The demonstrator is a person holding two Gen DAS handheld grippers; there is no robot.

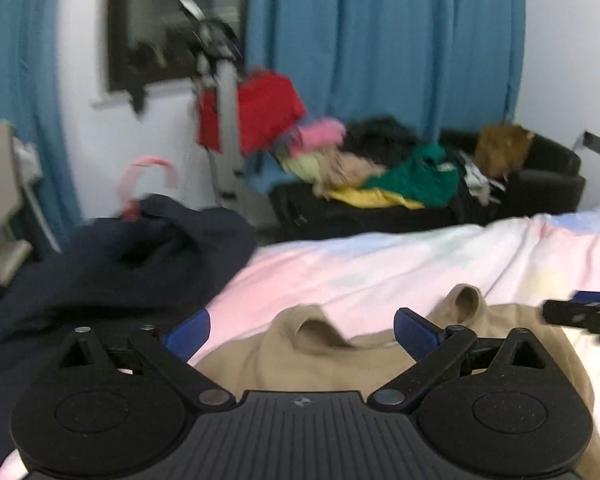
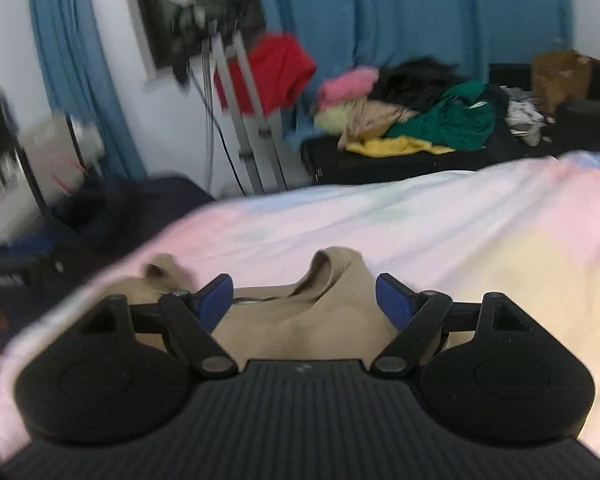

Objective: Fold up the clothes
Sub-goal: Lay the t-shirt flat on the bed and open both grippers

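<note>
- Left wrist view: left gripper (image 1: pixel 302 330) hangs low over a tan garment (image 1: pixel 340 364) that lies on the pastel bedsheet (image 1: pixel 380 264); its blue pads stand wide apart with nothing between them.
- Dark navy clothing (image 1: pixel 120 264) sits heaped at the bed's left edge, and more clothes are piled on the black sofa (image 1: pixel 548 188) behind.
- Risk, as I judge it: the tan cloth has raised bumps near its far edge, so a grip taken there may catch one layer only and drag the piece askew.
- Motion blur smears this view; the garment's near part is hidden under the tool body.
- Right wrist view: right gripper (image 2: pixel 304 300) also hovers over the tan garment (image 2: pixel 300 320), pads spread, holding nothing.
- Whether the garment is already folded cannot be told; its outline is cut off and the left side is blurred.
</note>
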